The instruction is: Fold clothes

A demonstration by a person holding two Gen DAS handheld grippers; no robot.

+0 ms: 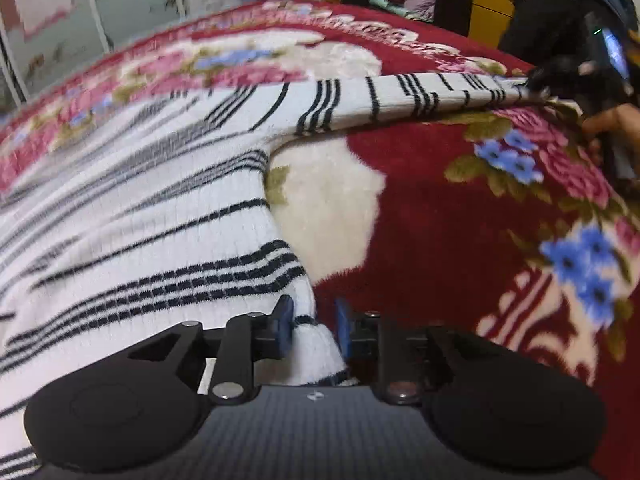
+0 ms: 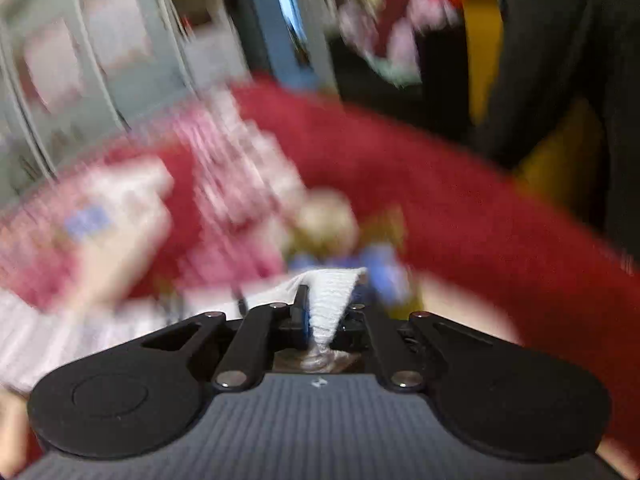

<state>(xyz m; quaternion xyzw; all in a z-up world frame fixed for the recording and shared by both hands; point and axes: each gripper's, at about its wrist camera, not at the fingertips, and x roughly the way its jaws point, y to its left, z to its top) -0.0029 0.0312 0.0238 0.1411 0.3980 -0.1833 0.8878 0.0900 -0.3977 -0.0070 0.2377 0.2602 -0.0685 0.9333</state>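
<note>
- There is one sweater (image 1: 132,216), white with thin black stripes. It lies spread out on a red blanket (image 1: 440,216) with pink and blue flowers.
- There are two grippers, one in each of the person's hands.
- The left gripper (image 1: 314,330) is at the sweater's bottom hem, on the side of the sweater near the middle of the blanket. Its two blue pads (image 1: 285,320) are apart, and the white hem sits in the gap between them. The pads are not squeezing it.
- One sleeve (image 1: 400,96) stretches out straight to the right.
- The right gripper (image 1: 538,80) is pinched tight on the end of that sleeve. In its own blurry view, white cloth (image 2: 332,300) is squeezed between its fingers.
- One hand (image 1: 612,120) shows at the right edge, holding that gripper.
</note>
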